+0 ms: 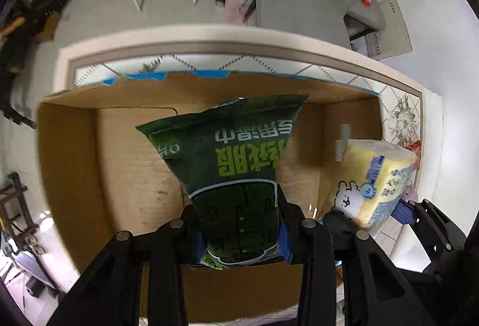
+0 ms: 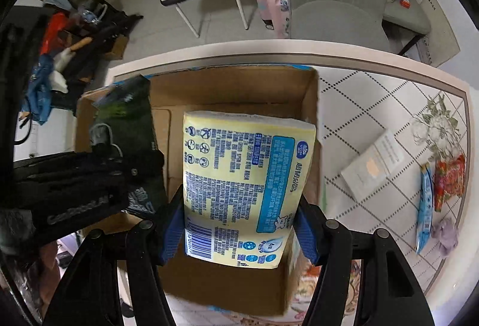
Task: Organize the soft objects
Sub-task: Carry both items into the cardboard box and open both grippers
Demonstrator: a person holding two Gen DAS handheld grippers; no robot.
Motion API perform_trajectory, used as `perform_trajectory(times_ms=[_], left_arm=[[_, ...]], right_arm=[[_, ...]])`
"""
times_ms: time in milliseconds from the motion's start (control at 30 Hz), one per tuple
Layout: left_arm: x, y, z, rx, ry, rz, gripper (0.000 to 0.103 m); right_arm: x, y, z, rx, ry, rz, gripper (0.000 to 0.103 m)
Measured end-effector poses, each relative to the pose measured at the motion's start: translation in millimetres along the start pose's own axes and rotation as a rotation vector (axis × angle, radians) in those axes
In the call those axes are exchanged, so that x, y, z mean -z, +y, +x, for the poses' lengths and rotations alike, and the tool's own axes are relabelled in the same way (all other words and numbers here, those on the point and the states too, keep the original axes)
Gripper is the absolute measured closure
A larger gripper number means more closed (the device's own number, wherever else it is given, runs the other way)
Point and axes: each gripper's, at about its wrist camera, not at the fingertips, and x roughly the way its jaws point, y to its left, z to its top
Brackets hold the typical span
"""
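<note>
While both hover over the cardboard box [image 1: 125,164], my left fingers [image 1: 239,224] pinch the green pack [image 1: 227,152]. My right fingers [image 2: 239,224] clamp the yellow tissue pack [image 2: 239,176].

Open cardboard box [image 2: 239,92] on the tiled table [image 2: 374,104]: floor bare, top unobstructed, walls closing all four sides. Above the opening, the left gripper [image 1: 239,224] with its green wipes pack [image 1: 227,152] and the right gripper [image 2: 239,230] with its yellow tissue pack [image 2: 248,176] hang close side by side, narrow gap between. Right of the box, open tabletop up to a white booklet [image 2: 372,164], blue sachet [image 2: 425,209], red packet [image 2: 449,179] and purple cloth [image 2: 446,233].
</note>
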Motion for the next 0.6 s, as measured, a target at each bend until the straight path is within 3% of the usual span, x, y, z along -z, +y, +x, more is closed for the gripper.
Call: perform_trajectory(times_ms=[200,433,600], left_arm=[[-18.8,5.7,23.8,0.027,0.033,0.016,0.068],[-35.2,8.3,34.2,0.008,0.059,0.013,0.065],[-31.6,12.4,28.3,0.034,0.054,0.002,0.036]], right_arm=[[-21.2,3.2,35.8,0.051,0.024,0.001,0.036],[-37.0,6.3,62.8,0.109,0.043,-0.019,0.035],[-39.1,4.3,62.5,0.107,0.045,0.004,0.019]])
